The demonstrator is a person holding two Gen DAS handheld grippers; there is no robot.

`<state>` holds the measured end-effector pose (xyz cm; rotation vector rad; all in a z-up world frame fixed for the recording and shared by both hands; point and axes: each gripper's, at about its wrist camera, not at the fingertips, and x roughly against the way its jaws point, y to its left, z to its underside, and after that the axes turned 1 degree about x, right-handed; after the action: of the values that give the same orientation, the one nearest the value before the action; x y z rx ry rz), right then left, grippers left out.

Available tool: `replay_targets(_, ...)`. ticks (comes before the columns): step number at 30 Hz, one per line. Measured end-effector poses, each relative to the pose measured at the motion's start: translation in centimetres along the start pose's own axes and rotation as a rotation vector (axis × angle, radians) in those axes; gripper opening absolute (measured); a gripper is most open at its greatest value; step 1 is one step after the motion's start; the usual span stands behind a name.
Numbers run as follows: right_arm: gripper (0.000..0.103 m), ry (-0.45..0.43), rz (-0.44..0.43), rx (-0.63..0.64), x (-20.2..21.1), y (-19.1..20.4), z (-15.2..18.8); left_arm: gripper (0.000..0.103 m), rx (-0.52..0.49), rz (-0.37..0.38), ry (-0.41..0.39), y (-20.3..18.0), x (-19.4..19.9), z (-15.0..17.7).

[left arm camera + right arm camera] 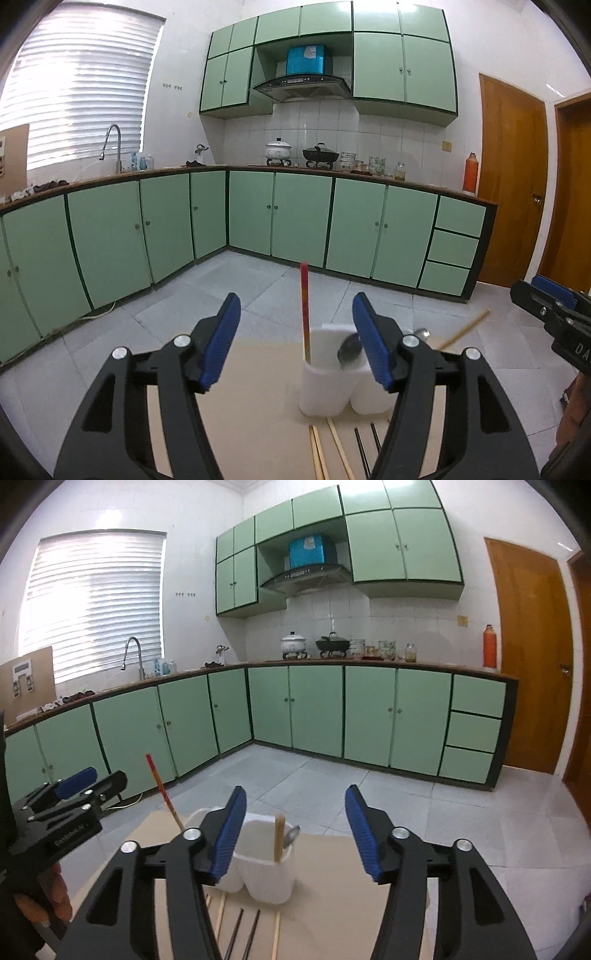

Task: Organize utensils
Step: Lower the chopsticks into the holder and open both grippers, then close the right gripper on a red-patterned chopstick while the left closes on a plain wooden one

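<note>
A white two-cup utensil holder [325, 384] [266, 867] stands on a beige table. A red-tipped chopstick [305, 306] [162, 790] stands in its left cup. A wooden chopstick [278, 837] [463, 330] and a metal spoon [350, 350] [291, 835] stand in its right cup. Loose wooden chopsticks [319, 452] [221, 915] and dark chopsticks [364, 452] [245, 932] lie in front of the holder. My left gripper [295, 332] [86, 782] is open and empty just before the holder. My right gripper [295, 827] [543, 291] is open and empty, right of the left one.
The beige table [258, 406] [351, 897] ends just past the holder, with grey tiled floor [229, 288] beyond. Green kitchen cabinets [295, 218] line the far walls. A wooden door [532, 657] is at the right.
</note>
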<state>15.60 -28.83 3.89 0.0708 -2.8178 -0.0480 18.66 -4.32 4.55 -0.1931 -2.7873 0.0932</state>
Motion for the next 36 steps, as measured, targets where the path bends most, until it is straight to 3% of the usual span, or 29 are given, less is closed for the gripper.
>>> replay_targets(6,0.062,0.02,0.024,-0.019,2.7,-0.2,4.2,0.066,0.008,0.008,0.03,-0.1,3.0,3.5)
replay_targets(14,0.062,0.156,0.01,-0.061,4.6,0.0,10.2,0.067,0.008,0.01,0.161,-0.2,4.8,8.9)
replay_targets(24,0.062,0.243,0.036,-0.055,5.4,1.1,15.4,0.066,0.01,-0.03,0.25,0.8,6.0,14.2)
replay_targets(36,0.05,0.336,0.02,-0.022,5.5,2.3,19.3,0.066,-0.003,-0.026,0.347,0.4,6.3,17.6)
